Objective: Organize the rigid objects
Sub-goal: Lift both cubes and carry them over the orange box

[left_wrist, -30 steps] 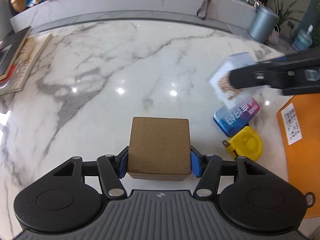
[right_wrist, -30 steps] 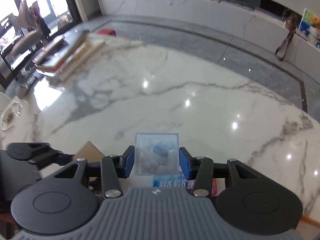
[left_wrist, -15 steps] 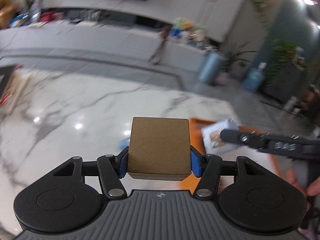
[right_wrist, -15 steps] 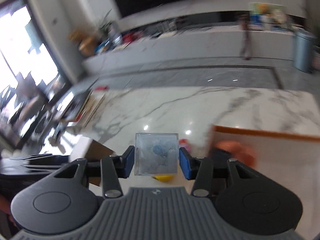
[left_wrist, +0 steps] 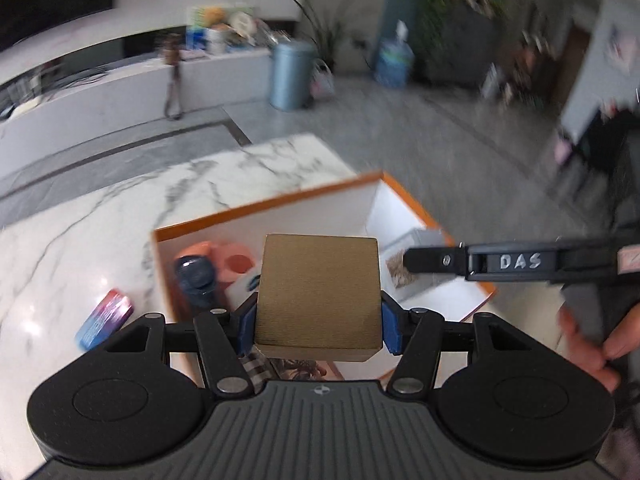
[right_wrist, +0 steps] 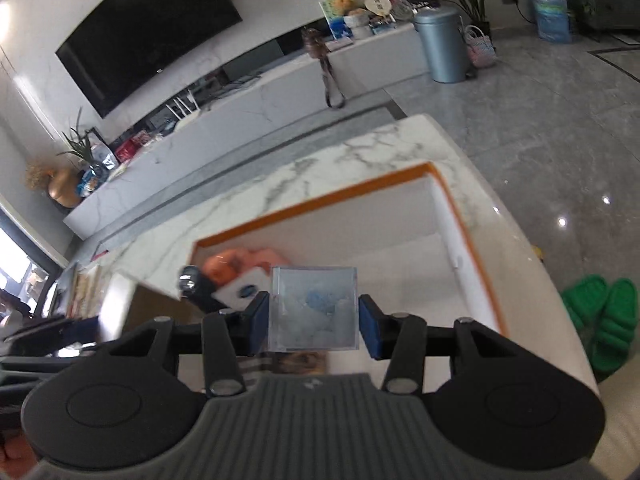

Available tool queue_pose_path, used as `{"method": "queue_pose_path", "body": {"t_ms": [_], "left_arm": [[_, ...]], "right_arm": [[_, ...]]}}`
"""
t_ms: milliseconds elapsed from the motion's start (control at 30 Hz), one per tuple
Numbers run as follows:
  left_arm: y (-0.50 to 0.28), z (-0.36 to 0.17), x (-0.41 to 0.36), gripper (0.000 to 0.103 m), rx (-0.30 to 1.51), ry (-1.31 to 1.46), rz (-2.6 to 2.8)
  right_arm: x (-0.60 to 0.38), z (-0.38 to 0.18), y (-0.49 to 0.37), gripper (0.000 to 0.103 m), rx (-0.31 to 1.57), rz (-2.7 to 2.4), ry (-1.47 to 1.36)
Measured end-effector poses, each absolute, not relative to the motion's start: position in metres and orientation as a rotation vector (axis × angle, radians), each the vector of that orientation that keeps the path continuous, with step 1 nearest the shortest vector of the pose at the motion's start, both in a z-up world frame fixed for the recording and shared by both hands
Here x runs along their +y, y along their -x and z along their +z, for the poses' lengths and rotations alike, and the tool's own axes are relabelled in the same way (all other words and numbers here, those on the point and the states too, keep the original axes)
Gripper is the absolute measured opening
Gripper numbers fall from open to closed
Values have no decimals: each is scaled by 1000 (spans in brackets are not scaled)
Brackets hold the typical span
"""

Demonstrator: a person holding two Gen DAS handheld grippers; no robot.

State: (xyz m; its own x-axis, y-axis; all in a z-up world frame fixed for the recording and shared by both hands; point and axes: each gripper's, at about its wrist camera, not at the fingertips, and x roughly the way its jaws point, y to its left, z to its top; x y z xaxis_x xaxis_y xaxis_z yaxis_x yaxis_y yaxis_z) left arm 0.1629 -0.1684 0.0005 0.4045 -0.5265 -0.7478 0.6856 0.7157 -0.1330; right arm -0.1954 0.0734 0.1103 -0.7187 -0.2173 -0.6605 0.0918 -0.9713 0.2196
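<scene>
The left tool (left_wrist: 318,322) is matte black, with two round discs, silver screws at the linkage joints, blue pads (left_wrist: 390,330) and a grey ribbed plate. The right tool (right_wrist: 314,322) has the same build; in the left view its finger carries a small screw and silver letters "DAS". The person wears a dark grey sleeve (left_wrist: 624,216).

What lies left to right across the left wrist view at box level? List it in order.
Blue and red packet on the marble table → dark blue item inside the orange box → brown block in the left tongs → right tongs → the person's hand.
</scene>
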Motion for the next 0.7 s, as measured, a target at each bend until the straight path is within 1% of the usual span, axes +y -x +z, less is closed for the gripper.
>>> {"method": "queue_pose_path", "body": {"t_ms": [233, 433, 567, 700], "left_arm": [[-186, -39, -235, 67, 790, -566, -886], [-211, -71, -266, 67, 711, -890, -1063], [-222, -95, -287, 67, 693, -1024, -1138], [-237, -114, -296, 67, 735, -1086, -1165]], "right_arm": [[84, 99, 236, 48, -58, -2741, -1143], [90, 91, 265, 48, 207, -2678, -1179], [86, 78, 279, 48, 393, -2599, -1192], [81, 66, 294, 48, 494, -2572, -1221]]}}
